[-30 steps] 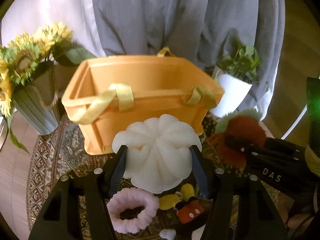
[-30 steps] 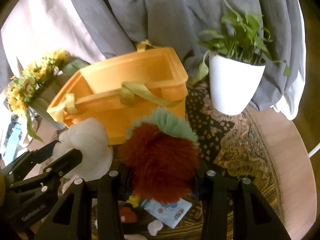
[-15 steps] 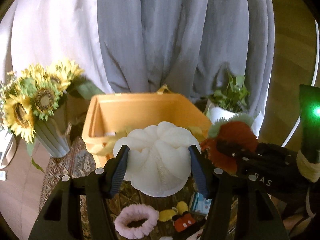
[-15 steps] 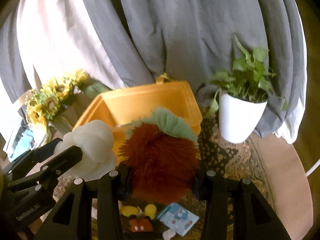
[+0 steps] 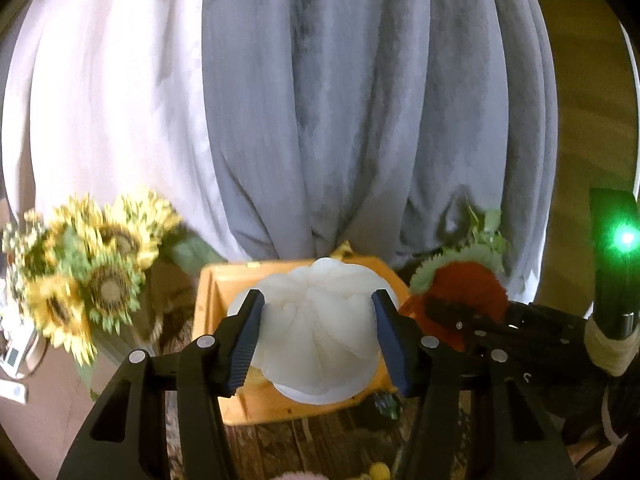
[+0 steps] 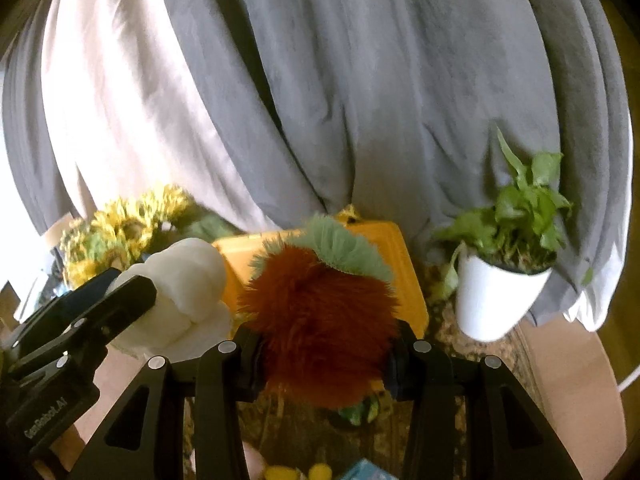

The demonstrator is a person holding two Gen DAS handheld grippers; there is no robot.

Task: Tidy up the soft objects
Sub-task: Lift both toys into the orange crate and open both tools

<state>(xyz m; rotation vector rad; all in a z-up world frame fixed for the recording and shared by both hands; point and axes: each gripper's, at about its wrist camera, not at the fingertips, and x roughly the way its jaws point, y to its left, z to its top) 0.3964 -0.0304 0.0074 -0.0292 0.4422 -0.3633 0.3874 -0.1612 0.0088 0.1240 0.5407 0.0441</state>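
Note:
My left gripper [image 5: 318, 336] is shut on a white ribbed plush pumpkin [image 5: 320, 332] and holds it high, over the orange basket [image 5: 212, 304] below. My right gripper [image 6: 322, 354] is shut on a furry red plush with a green tuft [image 6: 316, 312], also held above the basket [image 6: 400, 264]. The two grippers are side by side; the red plush shows at the right of the left wrist view [image 5: 464, 292], the white pumpkin at the left of the right wrist view [image 6: 184, 292].
A sunflower bouquet [image 5: 88, 280] stands left of the basket, a white potted plant [image 6: 500, 296] right of it. Grey and white curtains [image 5: 340, 120] hang behind. Small yellow toys [image 6: 296, 472] lie on the patterned rug [image 6: 460, 340] below.
Both grippers have risen with their plush toys and moved over the basket, which now sits lower and smaller in both views. The small toys on the rug have dropped nearly out of view.

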